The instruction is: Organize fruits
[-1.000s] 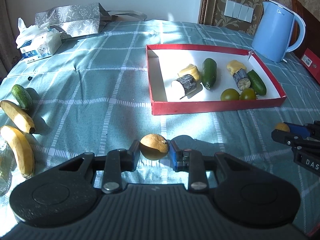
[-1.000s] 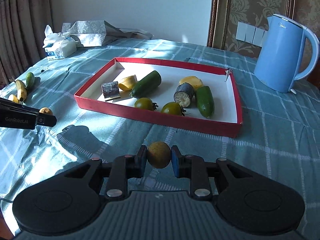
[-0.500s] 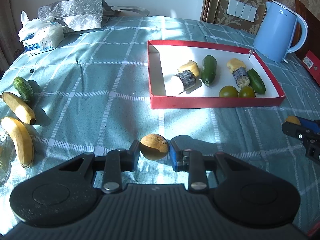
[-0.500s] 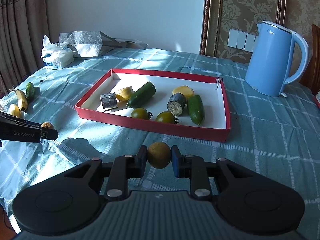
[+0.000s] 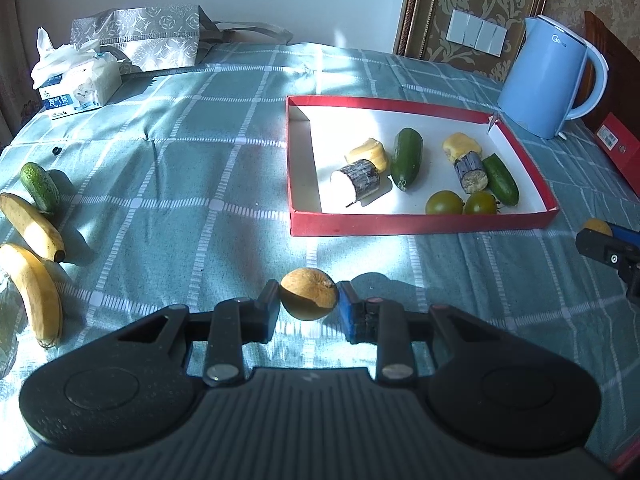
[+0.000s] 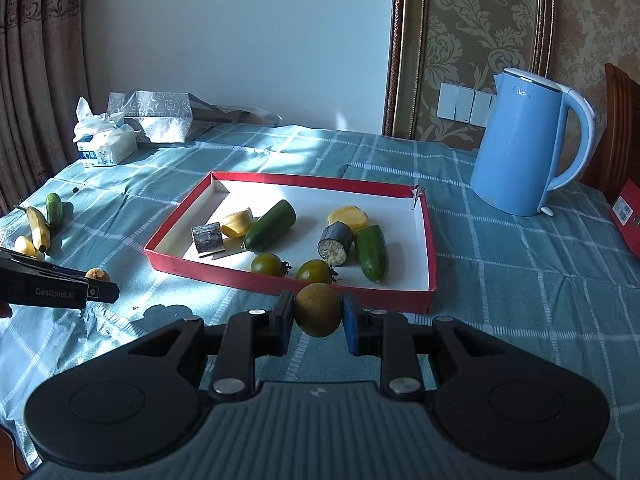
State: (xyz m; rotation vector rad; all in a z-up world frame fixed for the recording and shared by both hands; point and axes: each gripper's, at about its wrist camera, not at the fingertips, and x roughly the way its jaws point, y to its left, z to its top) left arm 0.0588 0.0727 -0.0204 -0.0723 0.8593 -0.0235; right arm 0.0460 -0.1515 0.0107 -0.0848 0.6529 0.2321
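My left gripper (image 5: 309, 305) is shut on a small round brownish-yellow fruit (image 5: 308, 293), held above the checked cloth in front of the red box (image 5: 420, 224). My right gripper (image 6: 318, 314) is shut on a similar round yellow-green fruit (image 6: 318, 309), held near the box's front wall (image 6: 280, 284). Inside the box lie cucumbers (image 5: 406, 156), two green tomatoes (image 5: 444, 202), yellow pieces and dark-skinned cut chunks (image 5: 358, 180). Each gripper shows at the edge of the other's view, the right one (image 5: 600, 236) and the left one (image 6: 96, 282).
Two bananas (image 5: 34, 224) and a small cucumber (image 5: 39, 186) lie at the table's left edge. A blue kettle (image 6: 528, 144) stands back right, beside a red folder (image 6: 626, 216). A tissue pack (image 5: 76, 84) and a silver bag (image 5: 136, 36) sit at the back left.
The right gripper has risen with its fruit, so the box and kettle now sit lower and farther in its view. The left gripper has stayed put, still holding its fruit.
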